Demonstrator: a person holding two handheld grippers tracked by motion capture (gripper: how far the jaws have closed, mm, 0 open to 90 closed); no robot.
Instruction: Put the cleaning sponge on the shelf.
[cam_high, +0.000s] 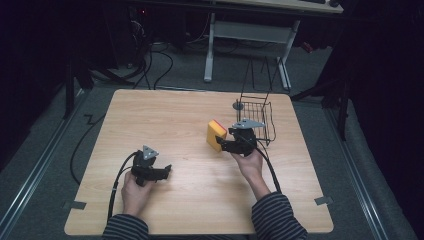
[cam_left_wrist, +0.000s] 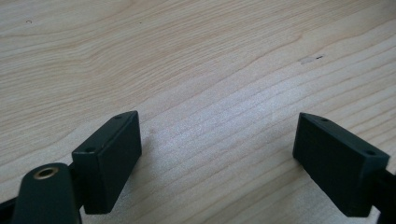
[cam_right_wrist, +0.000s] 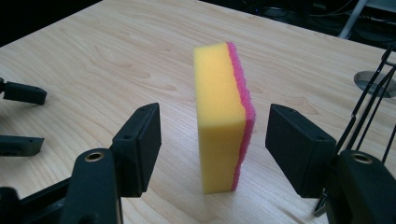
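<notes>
A yellow sponge (cam_high: 216, 135) with a pink scouring side stands upright on its edge on the wooden table (cam_high: 165, 115), right of the middle. My right gripper (cam_high: 226, 139) reaches it from the right. In the right gripper view the sponge (cam_right_wrist: 219, 116) stands between the two black jaws of the right gripper (cam_right_wrist: 212, 140), with a gap on each side, so the pads do not press on it. My left gripper (cam_high: 167, 170) rests low at the front left, pointing right. Its jaws stand wide apart over bare wood in the left gripper view (cam_left_wrist: 219, 140).
A black wire basket (cam_high: 255, 120) stands just behind my right gripper near the table's right edge, its wires (cam_right_wrist: 373, 107) close to the right jaw. A small grey disc (cam_high: 238, 105) lies beside the basket. Desk legs and cables are on the floor beyond the table.
</notes>
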